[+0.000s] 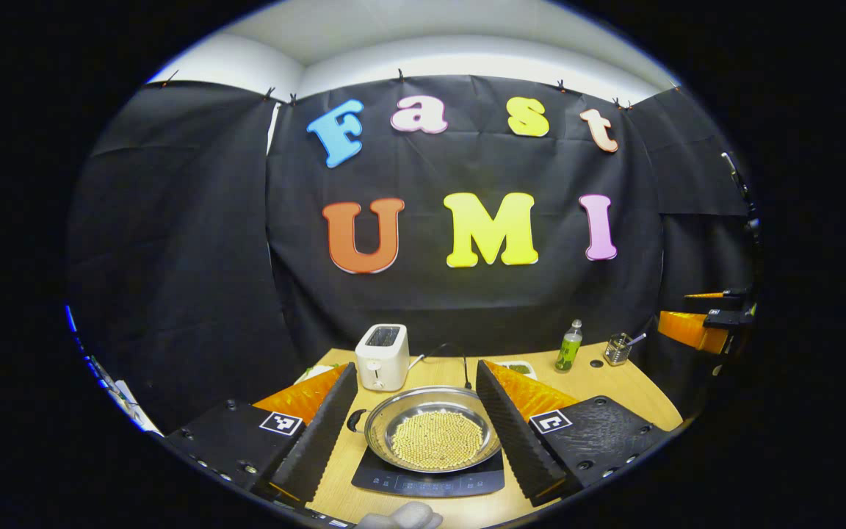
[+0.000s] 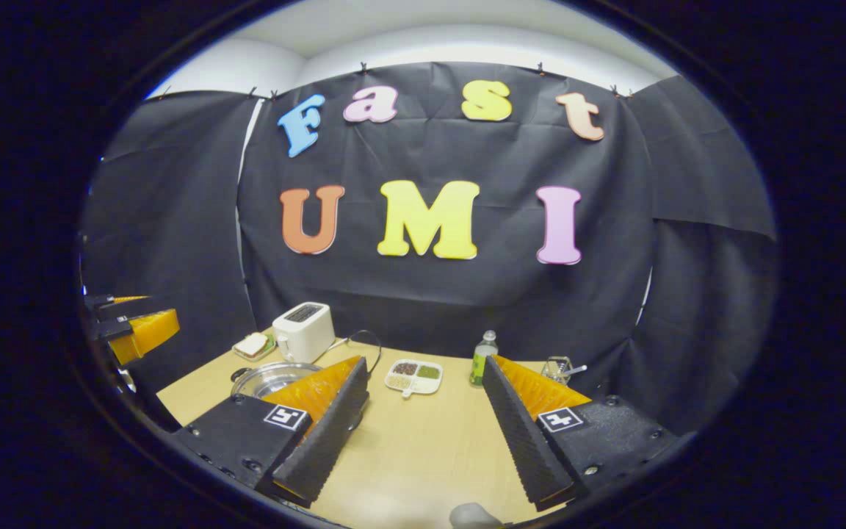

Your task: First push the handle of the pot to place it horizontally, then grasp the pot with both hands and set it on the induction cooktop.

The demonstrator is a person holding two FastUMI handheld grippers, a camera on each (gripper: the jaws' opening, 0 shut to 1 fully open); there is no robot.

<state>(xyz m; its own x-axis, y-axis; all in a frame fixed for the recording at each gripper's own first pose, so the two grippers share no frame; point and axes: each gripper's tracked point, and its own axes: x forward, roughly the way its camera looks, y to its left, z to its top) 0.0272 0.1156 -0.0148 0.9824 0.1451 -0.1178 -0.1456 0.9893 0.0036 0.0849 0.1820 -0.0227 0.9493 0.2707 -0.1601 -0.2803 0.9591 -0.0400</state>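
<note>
Left gripper [image 1: 417, 433]: fingers spread wide apart, nothing between the pads; held above the near edge of the table, with the pot showing through the gap.
Toaster [image 1: 382, 356]: white, two slots on top, upright at the back of the table, behind the pot and to its left; a dark cord runs off to its right.
Pot [image 1: 432, 438]: shallow steel pan holding a layer of pale round grains; sits on the induction cooktop, clear of both fingers of the left gripper.
Pot handle [image 1: 355, 420]: small dark loop on the left rim, pointing left in the left gripper view.
Induction cooktop [image 1: 429, 482]: flat dark slab under the pot, control strip along its near edge.
Table [image 1: 606, 386]: light wood top, black cloth wall behind it.
Divided dish [image 2: 413, 375]: white, three compartments with dark, green and pale contents; near mid-table in the right gripper view, right of the toaster.
Bottle [image 1: 568, 345]: green, clear cap, upright at the back, right of the pot.
Glass cup [image 1: 617, 349]: small, clear, with a utensil leaning in it; just right of the bottle.
Right gripper [image 2: 426, 433]: fingers wide apart, holding nothing; bare tabletop between them, the pot partly hidden behind its left finger.
Small plate [image 2: 252, 345]: holds a pale slice, left of the toaster.
</note>
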